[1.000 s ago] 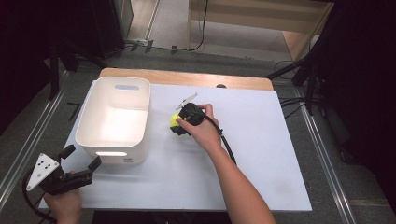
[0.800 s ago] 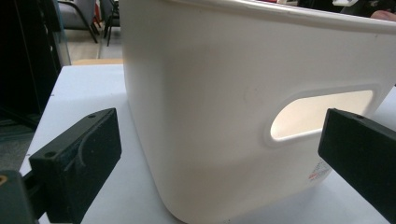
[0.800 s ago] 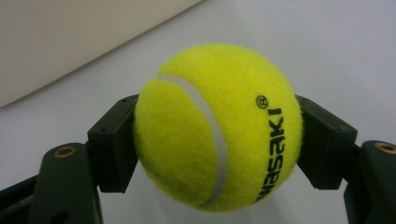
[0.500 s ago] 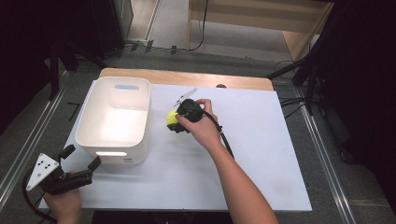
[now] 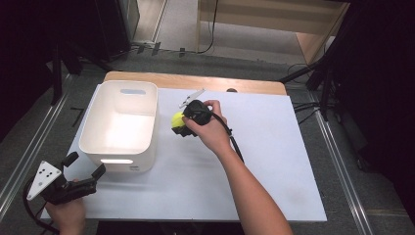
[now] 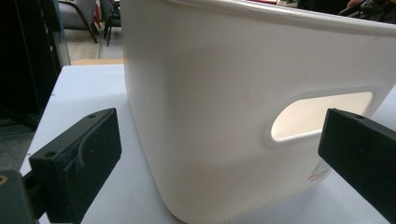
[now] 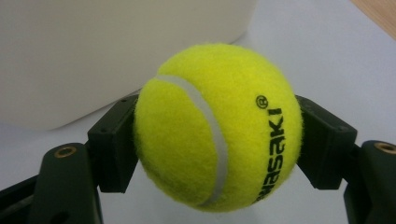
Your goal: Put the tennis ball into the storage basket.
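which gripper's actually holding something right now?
The right gripper: its jaws are clamped on the yellow tennis ball beside the white bin. The left gripper sits open with nothing between its jaws.

The white table top (image 5: 274, 161) lies over a wooden board whose edge (image 5: 195, 81) shows along the far side, beyond the right gripper (image 5: 183, 122). Past it the grey floor (image 5: 205, 58) runs to a light wooden cabinet (image 5: 274, 22), with a black cable (image 5: 214, 34) trailing down before it. Metal rails (image 5: 29, 147) flank the table out to the left of the left gripper (image 5: 83, 169) and on the opposite side (image 5: 342, 161). Both outer sides of the room are dark. In the left gripper view, chair legs (image 6: 100, 21) stand far ahead.
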